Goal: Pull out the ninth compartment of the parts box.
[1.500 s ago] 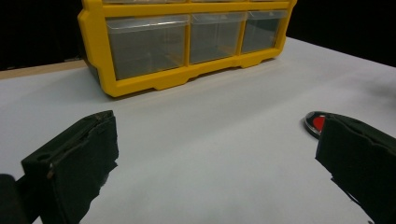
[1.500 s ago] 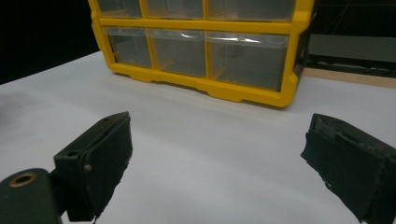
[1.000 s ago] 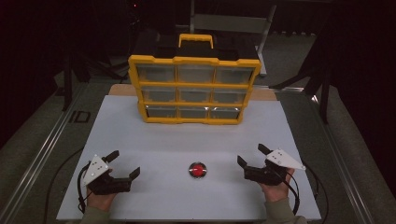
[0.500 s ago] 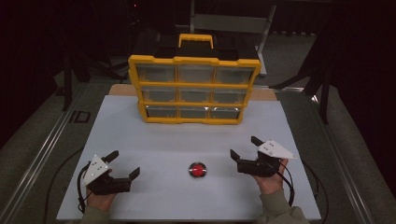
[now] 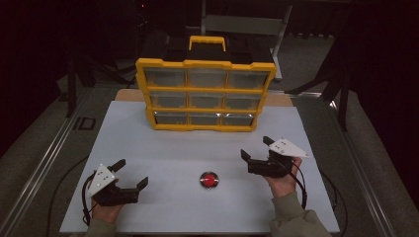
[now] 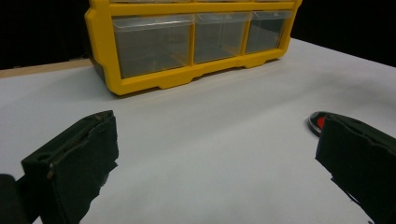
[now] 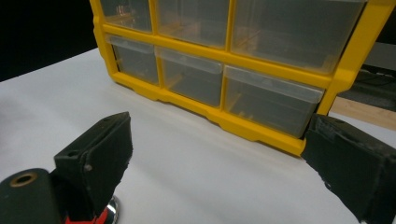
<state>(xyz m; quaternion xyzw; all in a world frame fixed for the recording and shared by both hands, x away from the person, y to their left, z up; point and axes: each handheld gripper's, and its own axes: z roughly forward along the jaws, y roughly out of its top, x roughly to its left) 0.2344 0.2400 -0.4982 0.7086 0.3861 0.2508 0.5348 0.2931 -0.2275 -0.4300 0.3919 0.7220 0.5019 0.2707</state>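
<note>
Near left: left gripper [image 5: 131, 174], jaws wide, holding nothing, low over white board [image 5: 173, 148]. Near centre: red button [image 5: 209, 179] on board, betw. both grippers. Right: right gripper [image 5: 256, 149], jaws wide, empty, just right of button, not touching. Far: yellow drawer box [image 5: 205, 94], drawers shut.

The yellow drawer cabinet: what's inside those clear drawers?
The yellow drawer cabinet has nine clear drawers, all shut. Through the fronts they look mostly empty; the right gripper view hints at something small in one upper drawer, too blurred to identify.
</note>
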